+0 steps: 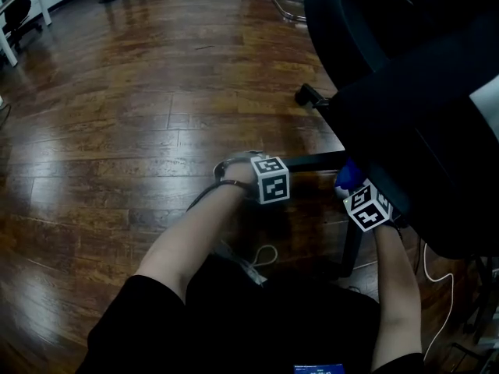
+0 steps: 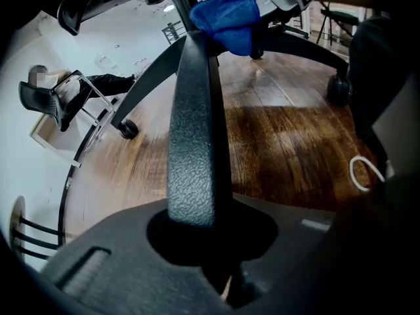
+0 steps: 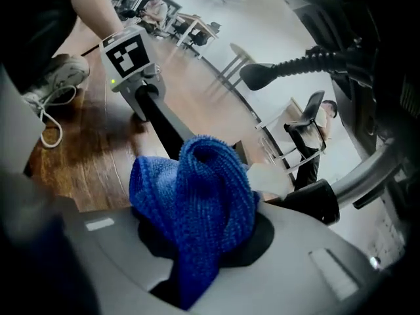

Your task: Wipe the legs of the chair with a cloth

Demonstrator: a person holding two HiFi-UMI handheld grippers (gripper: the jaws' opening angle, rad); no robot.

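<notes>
The left tongs [image 2: 197,235] are clenched on one chair leg [image 2: 193,130]. The leg runs straight out from between the jaws towards the hub of the base. This grip appears to serve as a brace: it keeps the rolling chair from turning or drifting while the other hand works.

In the head view, the same leg lies level above the wooden floor [image 1: 117,131] and spans the gap between the two marker cubes.

The cloth [image 3: 197,195] is blue and bunched into a thick wad. The right tongs [image 3: 203,248] grasp it by its lower folds, so a padded lump sticks out ahead of the jaws. In the left gripper view, the cloth rests on the inner end of the braced leg, close to the central column and under the seat [image 1: 421,115]. Judged from this placement, wiping starts at the hub end and runs outward along the leg towards the left tongs.

Count:
- Tongs: two, both loaded.
- Cloth: one.
- Chair legs in the left gripper view: three. One is held and one spreads to each side. Any further leg is hidden behind the cloth.
- Wheels clearly seen on those side legs: two.
</notes>
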